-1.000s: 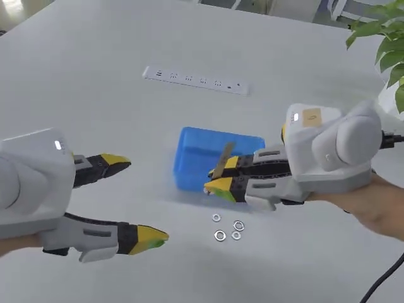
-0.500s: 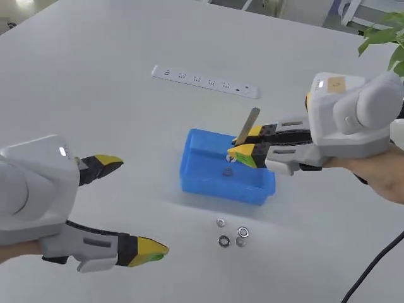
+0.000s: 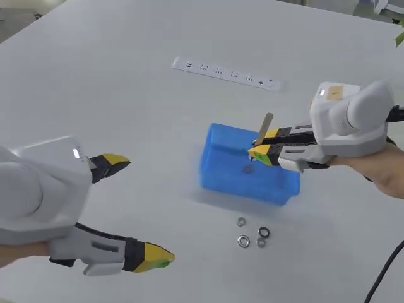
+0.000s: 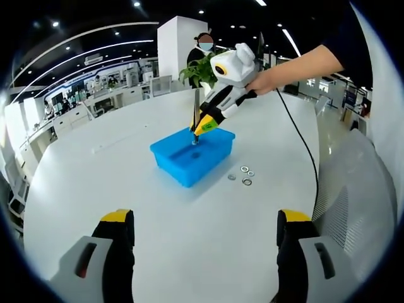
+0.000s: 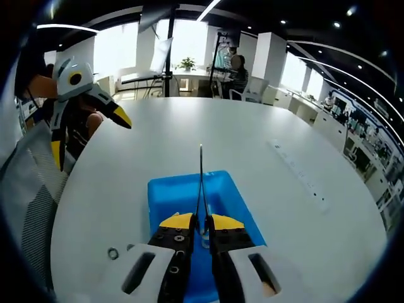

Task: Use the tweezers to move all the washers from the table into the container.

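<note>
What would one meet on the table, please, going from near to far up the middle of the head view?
washers → blue container → power strip

Tan label (image 3: 334, 93) on right hand-held gripper (image 3: 255, 153) unreadable; no legible text elsewhere.

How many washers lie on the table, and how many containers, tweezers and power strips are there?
Washers on the table: 4
Container: 1
Tweezers: 1
Power strip: 1
Total: 7
</note>
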Motion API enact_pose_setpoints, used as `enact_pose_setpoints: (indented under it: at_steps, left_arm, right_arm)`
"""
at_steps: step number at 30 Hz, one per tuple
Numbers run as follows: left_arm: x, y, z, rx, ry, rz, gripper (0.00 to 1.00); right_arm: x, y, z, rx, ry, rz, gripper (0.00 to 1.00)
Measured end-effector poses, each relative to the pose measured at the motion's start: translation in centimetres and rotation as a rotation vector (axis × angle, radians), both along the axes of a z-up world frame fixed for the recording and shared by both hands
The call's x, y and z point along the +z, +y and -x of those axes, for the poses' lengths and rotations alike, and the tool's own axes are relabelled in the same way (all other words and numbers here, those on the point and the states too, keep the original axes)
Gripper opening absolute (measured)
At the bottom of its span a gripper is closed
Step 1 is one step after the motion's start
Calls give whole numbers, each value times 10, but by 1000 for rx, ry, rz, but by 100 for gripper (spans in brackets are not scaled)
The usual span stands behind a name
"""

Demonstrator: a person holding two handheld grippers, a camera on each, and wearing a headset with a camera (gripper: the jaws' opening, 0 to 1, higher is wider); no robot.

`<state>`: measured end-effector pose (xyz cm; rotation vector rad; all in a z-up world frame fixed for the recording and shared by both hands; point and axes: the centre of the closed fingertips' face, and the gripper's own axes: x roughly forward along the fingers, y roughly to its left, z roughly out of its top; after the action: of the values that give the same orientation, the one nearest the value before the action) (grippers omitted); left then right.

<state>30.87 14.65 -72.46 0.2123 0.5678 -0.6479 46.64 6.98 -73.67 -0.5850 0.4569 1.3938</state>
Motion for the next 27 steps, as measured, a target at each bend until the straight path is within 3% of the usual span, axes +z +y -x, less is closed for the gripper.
enact_pose_setpoints:
  at_steps: [6,13,27]
  left_arm:
    - [-2,0,0,8,14,-6,99]
    - [0,4,-1,29,12,2,99]
    - [0,3,-2,26,19,-4,99]
  right_arm:
    - [-19,1,-10,-24,14,9,10]
    - [-35,1,-4,-11,32,31,10]
    - [-34,5,-6,-16,44,26,10]
